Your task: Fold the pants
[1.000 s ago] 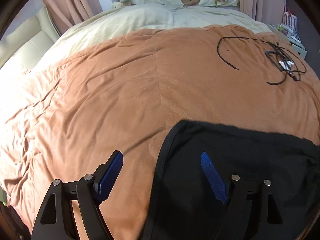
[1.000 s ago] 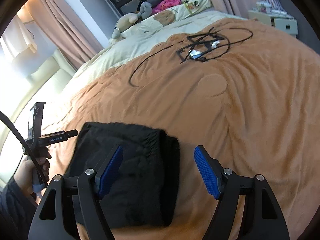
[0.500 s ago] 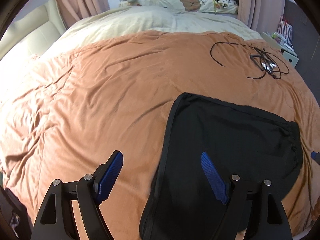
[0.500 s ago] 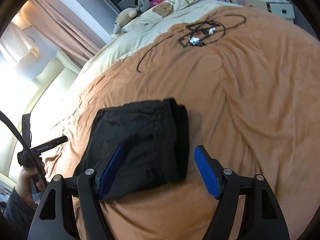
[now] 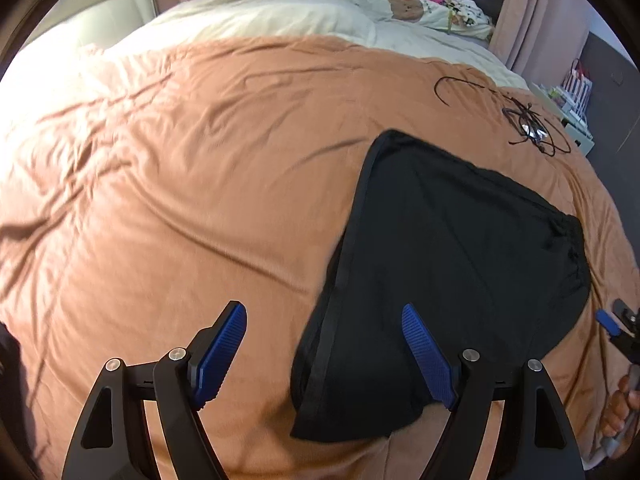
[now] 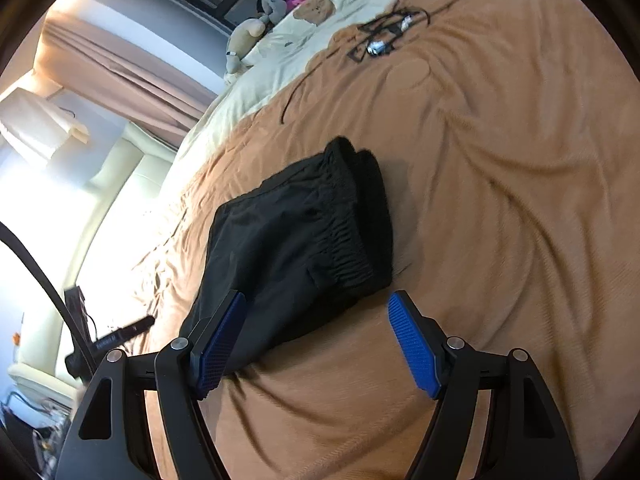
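Bedroom setting: an orange blanket [image 5: 192, 208] covers the bed, with one tangle of black cables [image 5: 528, 126] lying far ahead of both tools.

One pair of black pants [image 5: 448, 264] lies folded into a compact stack on the blanket, directly ahead of the left gripper [image 5: 324, 350] and ahead-left of the right gripper [image 6: 316, 344]. Both grippers stand spread wide, holding nothing and clear of the cloth.

Judgement: fabric appears light, soft and limp; it will sag and slide if lifted at one point. Best hold is likely the thick elastic waistband [image 6: 348, 232] or the folded edge, pinching all layers together.

Count: one pants, two grippers, one cable tangle.
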Tool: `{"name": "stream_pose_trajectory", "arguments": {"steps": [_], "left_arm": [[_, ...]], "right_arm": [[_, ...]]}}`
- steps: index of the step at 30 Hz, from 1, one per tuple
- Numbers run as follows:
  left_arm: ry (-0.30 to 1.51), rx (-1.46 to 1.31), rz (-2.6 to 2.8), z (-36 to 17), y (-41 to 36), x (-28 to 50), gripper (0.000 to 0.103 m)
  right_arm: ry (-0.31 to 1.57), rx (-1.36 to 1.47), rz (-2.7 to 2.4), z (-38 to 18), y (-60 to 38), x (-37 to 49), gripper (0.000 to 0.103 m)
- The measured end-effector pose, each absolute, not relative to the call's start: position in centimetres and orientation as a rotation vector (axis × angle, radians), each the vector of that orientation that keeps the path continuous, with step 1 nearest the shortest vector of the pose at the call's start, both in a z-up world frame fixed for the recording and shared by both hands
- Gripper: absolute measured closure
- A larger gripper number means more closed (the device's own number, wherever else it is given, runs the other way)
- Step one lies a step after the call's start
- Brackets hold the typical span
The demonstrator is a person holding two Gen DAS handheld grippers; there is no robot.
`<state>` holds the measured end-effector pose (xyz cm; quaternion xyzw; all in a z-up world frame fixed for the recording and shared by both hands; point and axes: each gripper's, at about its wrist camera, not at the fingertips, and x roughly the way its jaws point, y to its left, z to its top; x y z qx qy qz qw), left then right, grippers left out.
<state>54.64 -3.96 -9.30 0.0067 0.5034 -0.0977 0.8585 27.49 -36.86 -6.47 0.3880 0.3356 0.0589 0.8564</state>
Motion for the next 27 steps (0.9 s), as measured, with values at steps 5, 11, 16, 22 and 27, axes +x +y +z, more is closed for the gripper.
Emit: {"name": "stream_pose_trajectory", "arguments": {"steps": [5,11,16,22,27], "left_arm": [[1.094,-0.015,-0.232,-11.1,-3.0,53.1,0.022],[1.155,-0.083,-0.238,-13.4,-1.9,52.5,0.032],[1.208,-0.169,-0.246,-15.0,-1.1,51.9,0.041],[1.24,-0.164,-0.237,-16.3,-1.5,52.0,0.041],[1.232,-0.121,-0.214,-16.8,-2.4,52.3,0.041]], "right_arm": [[0.732,0.879,0.141,-8.4,-37.1,29.0,0.03],[0.725,0.932,0.144,-9.8,-37.7,30.5,0.03],[0.692,0.965,0.137,-10.2,-38.5,30.6,0.03],[0.701,0.94,0.131,-10.3,-37.4,30.7,0.03],[0.694,0.946,0.127,-10.2,-37.8,30.7,0.033]]}}
